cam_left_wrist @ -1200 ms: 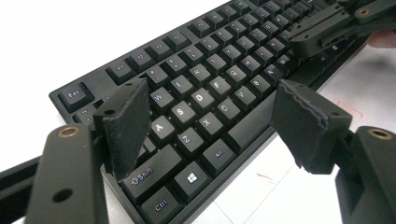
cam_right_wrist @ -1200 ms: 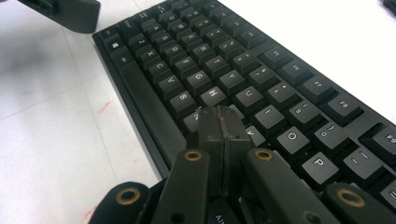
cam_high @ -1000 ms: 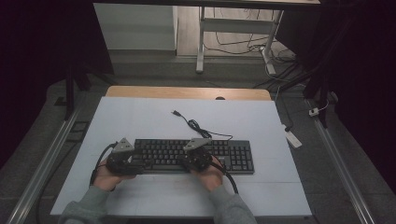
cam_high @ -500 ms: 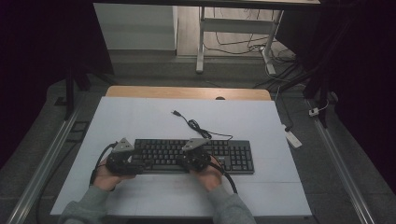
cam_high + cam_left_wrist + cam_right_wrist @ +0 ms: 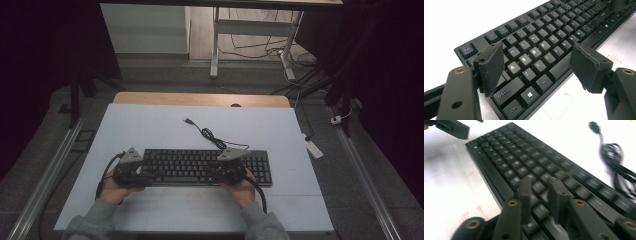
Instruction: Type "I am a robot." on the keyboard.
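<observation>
A black keyboard (image 5: 200, 167) lies across the white table, and its coiled cable (image 5: 209, 134) ends in a USB plug behind it. My left gripper (image 5: 537, 53) hovers open over the keyboard's (image 5: 541, 45) left end, its pads wide apart on either side of the letter keys. In the high view it is my left gripper (image 5: 134, 166), held in a hand. My right gripper (image 5: 540, 182) hangs over the keyboard's (image 5: 524, 162) right half. Its jaws have just been opening, with a narrow gap and nothing between them. From above, my right gripper (image 5: 227, 165) sits near the number pad.
The white table top (image 5: 150, 125) has bare room behind and in front of the keyboard. A wooden strip (image 5: 200, 99) runs along its far edge. A small white device (image 5: 314, 148) lies off the right edge. Metal rails flank the table.
My right hand and its gripper have shifted a little to the right along the keyboard. The left hand has stayed where it was.
</observation>
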Motion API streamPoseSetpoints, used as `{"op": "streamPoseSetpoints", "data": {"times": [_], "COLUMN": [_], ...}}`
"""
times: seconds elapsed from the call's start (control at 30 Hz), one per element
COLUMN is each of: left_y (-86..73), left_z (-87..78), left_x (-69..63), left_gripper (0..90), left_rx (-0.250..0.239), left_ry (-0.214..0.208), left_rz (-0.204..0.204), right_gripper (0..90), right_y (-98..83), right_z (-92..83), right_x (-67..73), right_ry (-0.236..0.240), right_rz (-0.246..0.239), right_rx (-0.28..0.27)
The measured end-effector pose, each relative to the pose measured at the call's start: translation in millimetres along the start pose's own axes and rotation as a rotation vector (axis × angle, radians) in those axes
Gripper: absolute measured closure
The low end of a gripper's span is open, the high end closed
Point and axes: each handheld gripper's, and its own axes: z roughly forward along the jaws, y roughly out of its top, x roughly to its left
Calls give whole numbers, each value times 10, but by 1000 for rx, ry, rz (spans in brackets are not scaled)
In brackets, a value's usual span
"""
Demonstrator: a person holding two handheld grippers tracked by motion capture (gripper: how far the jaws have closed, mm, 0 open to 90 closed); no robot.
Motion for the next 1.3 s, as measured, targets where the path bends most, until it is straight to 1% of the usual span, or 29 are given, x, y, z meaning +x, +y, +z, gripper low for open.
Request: {"op": "streamPoseSetpoints", "data": {"times": [0.1,0.13,0.27,0.37,0.5,0.6,0.8,1.07,1.13,1.3], "left_y": [-1,-1,-1,-2,-4,-6,2,14,18,30], "left_z": [4,3,7,9,6,11,9,6,10,29], "left_x": [-6,-6,-9,-8,-2,-3,-9,-11,-17,-48], "left_gripper": [274,274,273,272,272,272,277,306,316,366], "left_rx": [1,1,1,4,1,2,-8,-22,-23,-25], "left_ry": [3,3,6,7,8,11,9,-11,-17,-35], "left_rz": [-2,-1,-2,2,-1,-3,-13,-38,-44,-40], "right_gripper": [650,640,613,596,585,582,580,578,578,577], "right_y": [-78,-107,-211,-266,-326,-374,-427,-434,-434,-440], "right_z": [-141,-178,-325,-400,-484,-541,-596,-583,-583,-578], "right_x": [-73,-92,-156,-190,-215,-243,-280,-271,-271,-271], "right_ry": [-26,-26,-49,-57,-77,-90,-98,-96,-96,-96], "right_rz": [11,16,21,27,14,21,27,26,26,26], "right_rx": [-10,-19,-27,-33,-30,-32,-33,-32,-34,-36]}}
